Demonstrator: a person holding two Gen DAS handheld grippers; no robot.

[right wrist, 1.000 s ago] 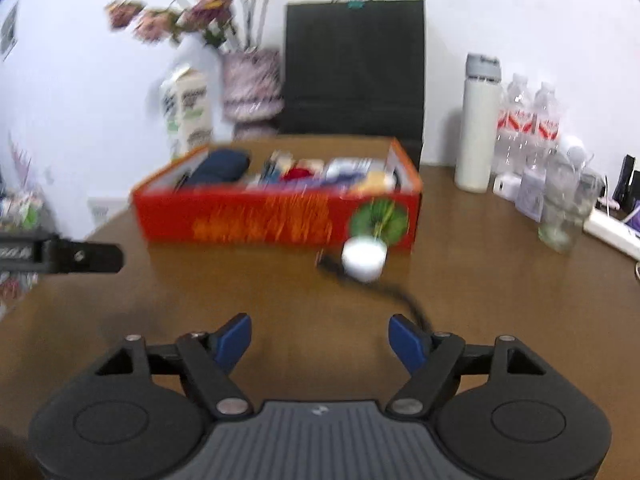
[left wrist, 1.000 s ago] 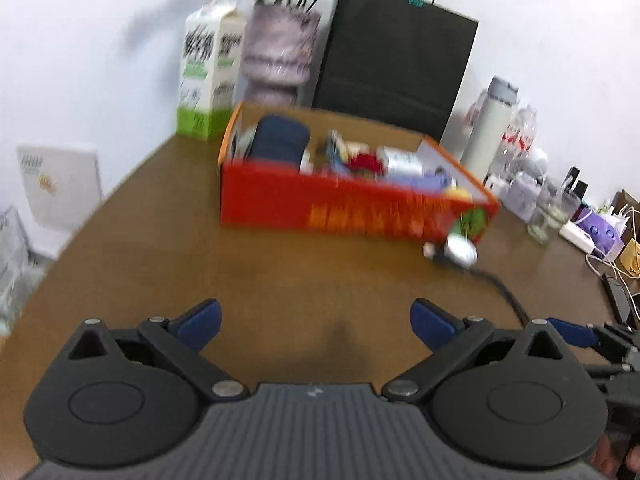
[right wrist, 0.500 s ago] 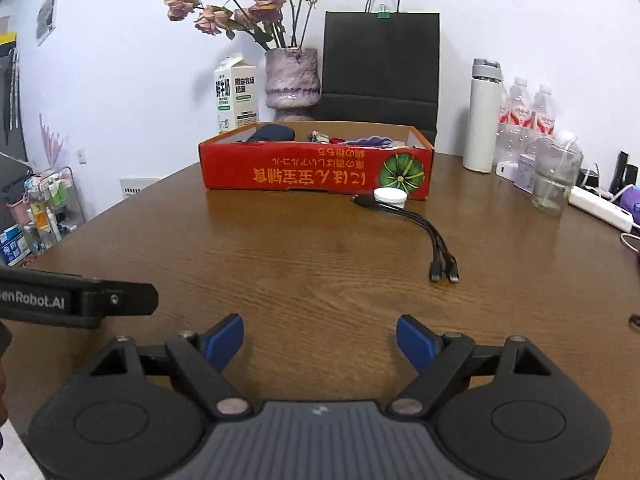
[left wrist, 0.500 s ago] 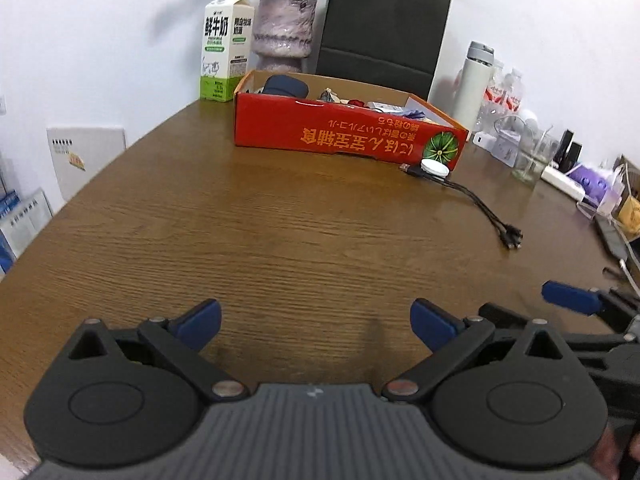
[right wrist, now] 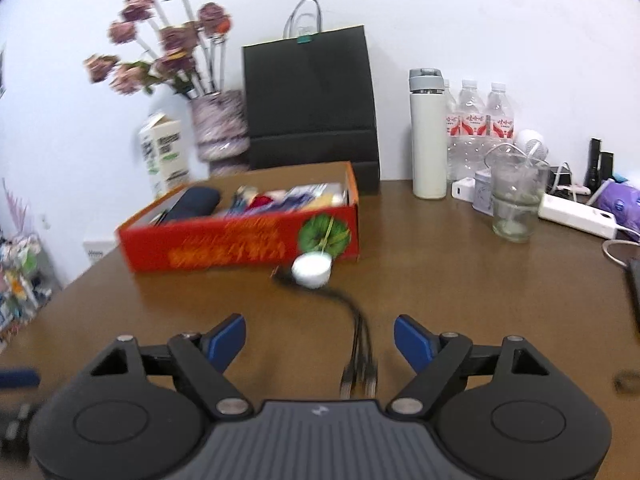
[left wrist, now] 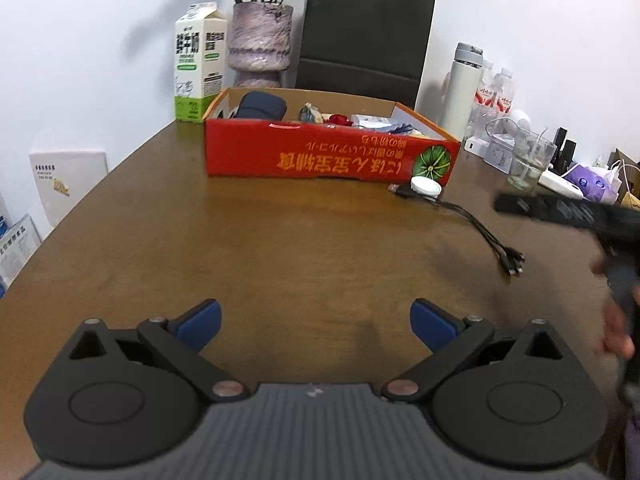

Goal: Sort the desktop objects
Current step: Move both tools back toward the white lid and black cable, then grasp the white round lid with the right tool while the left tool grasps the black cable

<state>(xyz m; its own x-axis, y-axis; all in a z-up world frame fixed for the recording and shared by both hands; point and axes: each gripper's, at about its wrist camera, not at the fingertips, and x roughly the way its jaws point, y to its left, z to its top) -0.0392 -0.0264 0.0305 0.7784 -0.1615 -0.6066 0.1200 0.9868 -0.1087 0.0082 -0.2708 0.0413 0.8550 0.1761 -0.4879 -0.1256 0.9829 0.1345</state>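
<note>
While right tongs (right wrist: 319, 340) hung wide and empty, black multi-plug cable (right wrist: 359, 344) lay on brown surface (right wrist: 460, 280), plug ends between blue tips, white round hub (right wrist: 312, 268) touching red box (right wrist: 240, 240) front. Left tongs (left wrist: 316, 320) also wide, empty. Bare wood ahead of left tongs; surface edge curved away at left; glass (right wrist: 516, 200) and bottles (right wrist: 476, 128) crowded far right.

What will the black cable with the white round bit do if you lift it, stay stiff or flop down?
The cable will probably flop: it is thin and lies in a loose curve on the table. Its plug ends would likely dangle apart. The white round puck looks small, so probably light.
</note>
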